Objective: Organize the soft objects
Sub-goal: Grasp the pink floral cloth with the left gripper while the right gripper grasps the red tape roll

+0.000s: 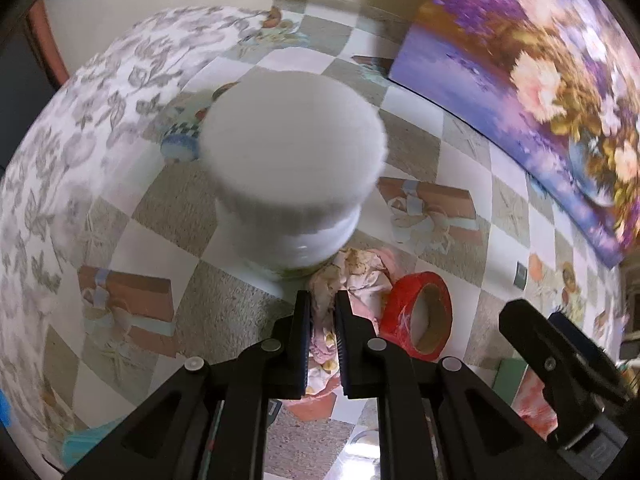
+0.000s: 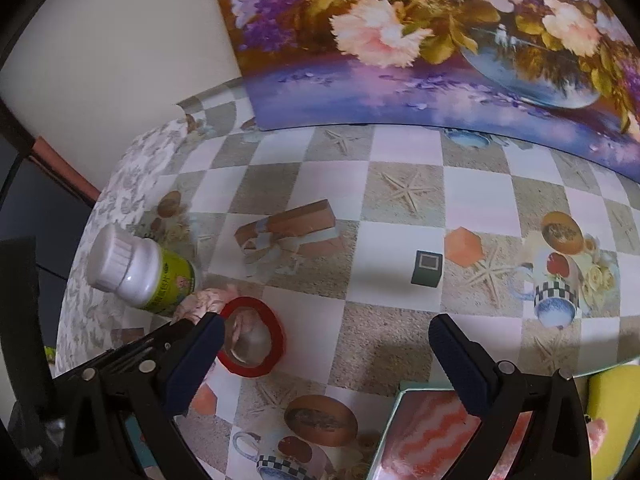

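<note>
A crumpled pink floral cloth (image 1: 360,276) lies on the checkered tablecloth (image 2: 404,160), between a white-capped bottle (image 1: 296,152) and a red tape roll (image 1: 420,312). My left gripper (image 1: 322,300) points steeply down and is shut on a fold of this cloth, which shows between its pads. In the right wrist view the same cloth (image 2: 204,300) sits by the green-labelled bottle (image 2: 136,268) and the tape roll (image 2: 252,336). My right gripper (image 2: 326,322) hovers over the table, open and holding nothing. A teal-rimmed box (image 2: 400,400) with a pink zigzag cloth (image 2: 432,432) lies under its right finger.
A large flower painting (image 2: 440,40) leans against the wall at the back. A small dark cube (image 2: 427,268) stands mid-table. A yellow object (image 2: 612,400) sits at the right edge. The table's left side carries a leaf-patterned cloth (image 1: 100,100).
</note>
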Tool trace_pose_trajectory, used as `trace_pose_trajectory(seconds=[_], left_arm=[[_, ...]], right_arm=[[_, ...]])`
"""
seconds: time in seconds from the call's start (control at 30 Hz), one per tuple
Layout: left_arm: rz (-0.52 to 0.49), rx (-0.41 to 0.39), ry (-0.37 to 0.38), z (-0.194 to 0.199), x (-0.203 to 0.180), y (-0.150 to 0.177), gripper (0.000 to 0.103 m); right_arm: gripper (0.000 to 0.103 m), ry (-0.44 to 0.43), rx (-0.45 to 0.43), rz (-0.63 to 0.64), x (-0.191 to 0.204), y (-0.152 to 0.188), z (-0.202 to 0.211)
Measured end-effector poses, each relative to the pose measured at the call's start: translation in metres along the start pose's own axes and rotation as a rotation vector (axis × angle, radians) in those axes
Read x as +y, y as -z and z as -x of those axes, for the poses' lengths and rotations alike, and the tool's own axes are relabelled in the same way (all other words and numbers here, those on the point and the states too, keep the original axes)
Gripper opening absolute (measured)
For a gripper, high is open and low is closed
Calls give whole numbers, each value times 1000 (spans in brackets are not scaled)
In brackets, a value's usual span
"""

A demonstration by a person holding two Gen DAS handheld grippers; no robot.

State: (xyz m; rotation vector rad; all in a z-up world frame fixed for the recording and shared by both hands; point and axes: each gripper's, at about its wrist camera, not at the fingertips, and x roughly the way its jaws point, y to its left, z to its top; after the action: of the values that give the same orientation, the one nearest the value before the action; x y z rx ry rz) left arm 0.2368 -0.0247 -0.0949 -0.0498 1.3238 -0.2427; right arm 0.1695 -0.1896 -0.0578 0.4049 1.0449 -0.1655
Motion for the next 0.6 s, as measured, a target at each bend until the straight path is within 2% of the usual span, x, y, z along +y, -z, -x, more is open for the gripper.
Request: trace_pose_trajectory(seconds=[0.13,0.4,0.6], left_arm=[[48,-3,18,-1,12,-1,12],[76,4,29,0,27,-2,12],[69,4,18,4,30,-5,12]], right_arm=[[103,-59,3,50,7,3,-1],[97,-100,27,173,23,12,-9],[94,-91,50,261,42,21,-24]])
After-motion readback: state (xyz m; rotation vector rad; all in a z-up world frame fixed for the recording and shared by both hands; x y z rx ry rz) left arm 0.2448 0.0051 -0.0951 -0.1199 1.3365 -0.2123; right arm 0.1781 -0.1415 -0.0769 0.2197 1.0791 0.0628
